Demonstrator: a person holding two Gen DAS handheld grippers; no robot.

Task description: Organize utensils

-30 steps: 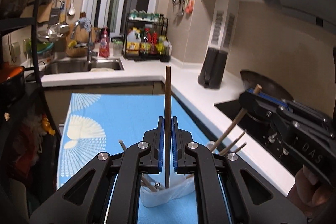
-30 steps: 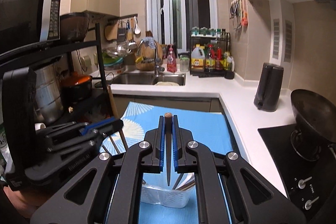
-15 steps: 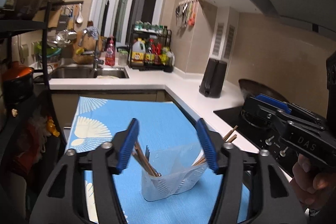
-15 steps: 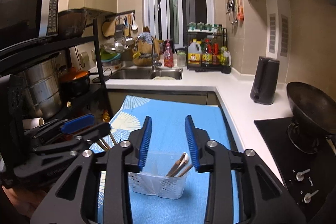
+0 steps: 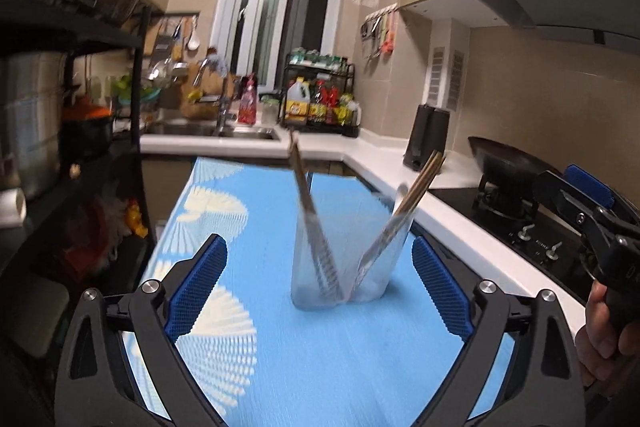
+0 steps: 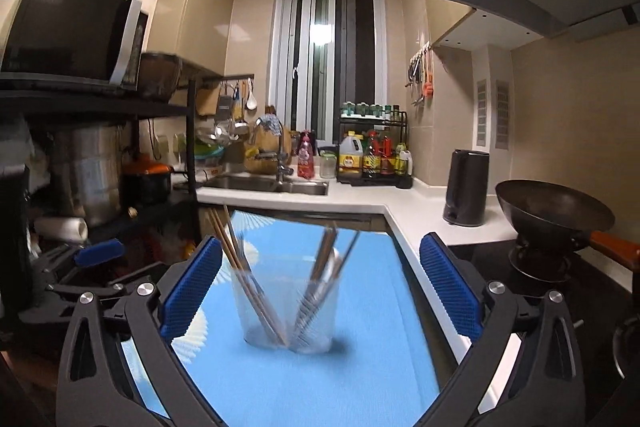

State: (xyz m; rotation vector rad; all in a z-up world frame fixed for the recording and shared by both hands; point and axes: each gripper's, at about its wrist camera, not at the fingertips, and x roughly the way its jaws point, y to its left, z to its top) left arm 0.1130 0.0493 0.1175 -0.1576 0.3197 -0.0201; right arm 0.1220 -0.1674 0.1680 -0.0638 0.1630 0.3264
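A clear plastic holder [image 5: 340, 279] [image 6: 288, 311] stands on the blue mat [image 5: 320, 367]. Wooden chopsticks [image 5: 306, 203] lean to its left side, and more sticks [image 5: 418, 187] lean to the right with some metal utensils, all blurred. My left gripper [image 5: 319, 247] hangs short of the holder, its jaws opening wide with nothing between the pads. My right gripper [image 6: 320, 247] faces the same holder from the other side, jaws also opening and empty. Each gripper shows in the other's view, the right gripper [image 5: 588, 195] and the left gripper [image 6: 96, 255].
A wok [image 6: 552, 215] sits on the black stove [image 5: 532, 239] to the right, with a black kettle [image 6: 466, 187] behind it. The sink [image 6: 264, 183] and a bottle rack [image 6: 372, 155] line the back counter. A dark shelf rack with pots [image 6: 88, 171] stands on the left.
A second ago each gripper was shut on an upright stick over the holder. Both have opened and let go, the sticks now lean in the holder, and both grippers have drawn back and lower.
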